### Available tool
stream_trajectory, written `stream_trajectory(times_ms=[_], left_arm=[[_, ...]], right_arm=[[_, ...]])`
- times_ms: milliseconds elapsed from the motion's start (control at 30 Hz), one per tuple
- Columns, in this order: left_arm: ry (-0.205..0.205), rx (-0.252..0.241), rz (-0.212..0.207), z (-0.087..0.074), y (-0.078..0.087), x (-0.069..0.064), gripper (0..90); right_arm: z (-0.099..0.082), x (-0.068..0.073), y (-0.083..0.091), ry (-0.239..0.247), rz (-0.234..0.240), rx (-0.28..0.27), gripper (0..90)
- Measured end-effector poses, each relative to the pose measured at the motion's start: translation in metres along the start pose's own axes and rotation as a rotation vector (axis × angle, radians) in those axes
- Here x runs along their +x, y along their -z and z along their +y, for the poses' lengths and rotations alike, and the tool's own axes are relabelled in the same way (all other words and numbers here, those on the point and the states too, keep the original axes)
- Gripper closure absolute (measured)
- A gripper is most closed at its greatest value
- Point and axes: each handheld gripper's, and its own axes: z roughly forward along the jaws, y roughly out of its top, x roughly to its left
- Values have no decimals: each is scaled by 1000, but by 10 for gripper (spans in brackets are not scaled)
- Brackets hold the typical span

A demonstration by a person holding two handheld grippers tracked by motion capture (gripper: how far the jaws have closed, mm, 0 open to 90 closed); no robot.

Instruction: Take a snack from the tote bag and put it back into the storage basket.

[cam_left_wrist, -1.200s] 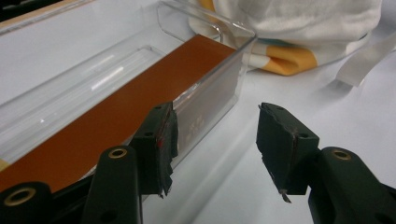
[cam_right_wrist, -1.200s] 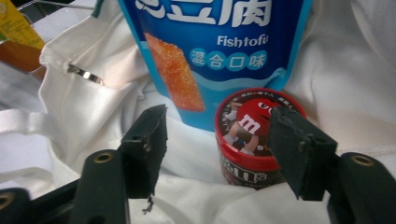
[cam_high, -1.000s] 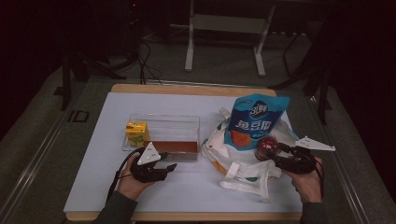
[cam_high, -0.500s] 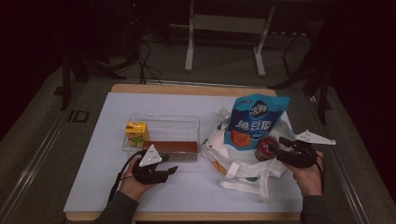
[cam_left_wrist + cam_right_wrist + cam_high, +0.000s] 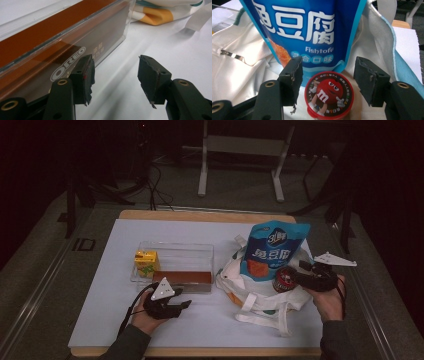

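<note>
The M&M's tub (image 5: 329,98), a round container with a red rim and a red cartoon figure on its lid, sits at the right of the table on the white tote bag (image 5: 260,295), just in front of the blue Fishtofu pouch (image 5: 272,250) that stands upright in the bag. In the right gripper view the tub lies between the two black jaws of the right gripper (image 5: 327,75), low down and near their roots. A gap shows on either side of the lid, so the pads do not seem to press on it, though the lower part of the tub is hidden. These jaws have just been closing in with the tub between them, and they stand apart now. In the high view the right gripper (image 5: 296,278) reaches in from the right edge of the bag.

The left gripper (image 5: 114,72) rests on the white table cover (image 5: 100,320) near the front edge, jaws parted with nothing between them. One jaw lies just beside the near wall of the clear plastic box (image 5: 175,257), through which a brown Oreo pack (image 5: 72,45) shows. A yellow drink carton (image 5: 145,262) stands at the box's left end.
</note>
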Motion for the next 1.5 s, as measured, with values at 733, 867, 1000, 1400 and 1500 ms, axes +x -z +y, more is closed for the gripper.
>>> stream_trajectory(times_ms=[733, 867, 1000, 1400, 1500], left_arm=[[-24, 34, -17, -6, -14, -2, 461], [-29, 37, -15, -6, -15, -3, 461], [-29, 38, -16, -6, -15, -3, 461], [-38, 45, -17, -6, -15, -4, 455], [-39, 47, -17, -6, -15, -4, 454]], right_arm=[[34, -9, -18, -4, 14, -9, 350], [37, -11, -24, -16, 55, -21, 342], [43, -12, -29, -11, 89, -17, 359], [43, -11, -40, -41, 191, -44, 423], [41, -10, -41, -40, 219, -59, 479]])
